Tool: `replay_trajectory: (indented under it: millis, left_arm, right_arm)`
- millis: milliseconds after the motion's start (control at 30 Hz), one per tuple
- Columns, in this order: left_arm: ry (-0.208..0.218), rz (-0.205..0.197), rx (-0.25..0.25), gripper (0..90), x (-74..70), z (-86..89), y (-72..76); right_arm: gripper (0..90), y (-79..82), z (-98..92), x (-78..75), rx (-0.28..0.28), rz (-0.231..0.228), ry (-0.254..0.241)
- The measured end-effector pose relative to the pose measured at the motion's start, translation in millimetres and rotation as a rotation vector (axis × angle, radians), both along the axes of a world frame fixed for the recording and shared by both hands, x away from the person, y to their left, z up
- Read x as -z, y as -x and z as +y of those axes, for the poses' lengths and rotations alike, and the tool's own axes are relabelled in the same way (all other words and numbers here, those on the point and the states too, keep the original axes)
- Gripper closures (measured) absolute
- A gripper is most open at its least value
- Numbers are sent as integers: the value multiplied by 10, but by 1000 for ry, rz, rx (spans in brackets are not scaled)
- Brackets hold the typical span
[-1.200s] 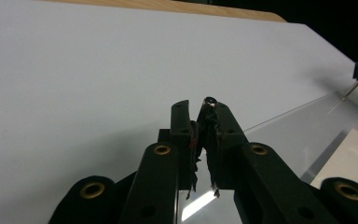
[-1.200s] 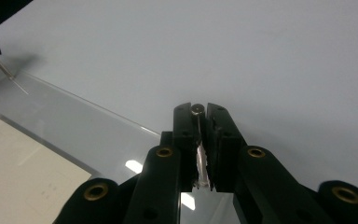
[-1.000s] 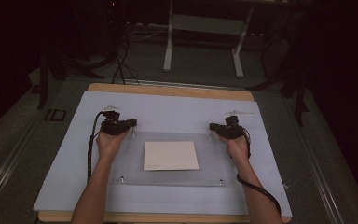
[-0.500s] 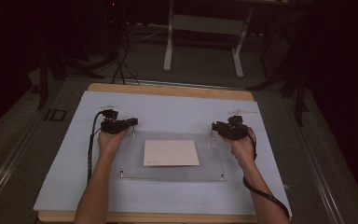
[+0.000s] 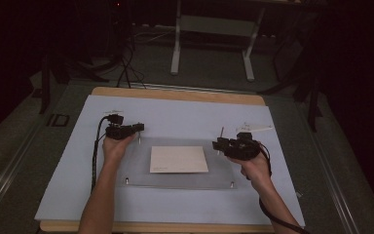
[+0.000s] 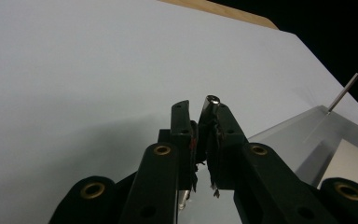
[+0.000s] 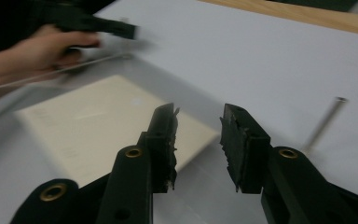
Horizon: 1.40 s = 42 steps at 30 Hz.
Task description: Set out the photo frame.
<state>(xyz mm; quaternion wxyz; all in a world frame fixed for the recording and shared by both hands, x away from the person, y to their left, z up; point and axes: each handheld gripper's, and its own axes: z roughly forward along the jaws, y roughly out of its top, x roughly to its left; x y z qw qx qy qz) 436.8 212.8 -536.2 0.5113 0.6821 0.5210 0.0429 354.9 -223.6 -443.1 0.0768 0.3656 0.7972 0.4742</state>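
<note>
A clear acrylic plate [image 5: 175,178] lies on the pale blue mat, with a cream card [image 5: 178,159] at its middle. My left gripper [image 5: 139,127] is shut on a metal post [image 6: 212,99] at the plate's far left corner. A second thin post [image 5: 222,131] stands free at the far right corner, also seen as the post [image 7: 326,120] right of my jaws. My right gripper [image 5: 218,145] hovers just near of that post, over the plate's right edge. Its jaws have just been opening and stand apart with nothing between them, above the card [image 7: 98,126].
Short posts stand at the plate's near left corner [image 5: 128,181] and near right corner [image 5: 232,184]. A small pale item [image 5: 255,128] lies on the mat [image 5: 185,117] beyond the right gripper. The wooden table edge [image 5: 175,93] runs along the back, with dark floor and a stand beyond.
My right gripper has let go of the far right post, opened, and drawn back and up toward the person. The left hand has stayed at its corner.
</note>
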Motion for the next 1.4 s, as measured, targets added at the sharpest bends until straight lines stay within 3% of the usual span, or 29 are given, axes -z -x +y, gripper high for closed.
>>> replay_trajectory:
  millis: [267,500,700,800,967,1067,1167,1233,1400]
  left_arm:
    - [14,12,-2,820,9,4,-20]
    - [17,19,-7,821,9,-2,-33]
    - [8,18,-16,823,4,-19,-33]
    - [6,23,-16,822,0,-21,-37]
    - [6,28,-19,823,-1,-24,-46]
    - [3,30,-20,823,-3,-26,-47]
    - [5,29,-15,822,-2,-24,-47]
    - [4,30,-12,820,-3,-23,-47]
    - [18,40,-5,814,0,-12,-50]
  right_arm:
    - [694,486,146,-177,-165,0,-30]
    - [696,728,249,-153,-235,9,-75]
    - [784,976,375,-82,-275,-6,-53]
    - [845,1087,436,-7,-273,-30,-15]
    - [867,1205,545,136,-275,-33,25]
    - [871,1222,614,232,-268,-30,59]
    - [884,1223,662,310,-241,-24,60]
    - [891,1235,704,352,-222,-41,90]
    - [898,1210,743,401,-178,-54,98]
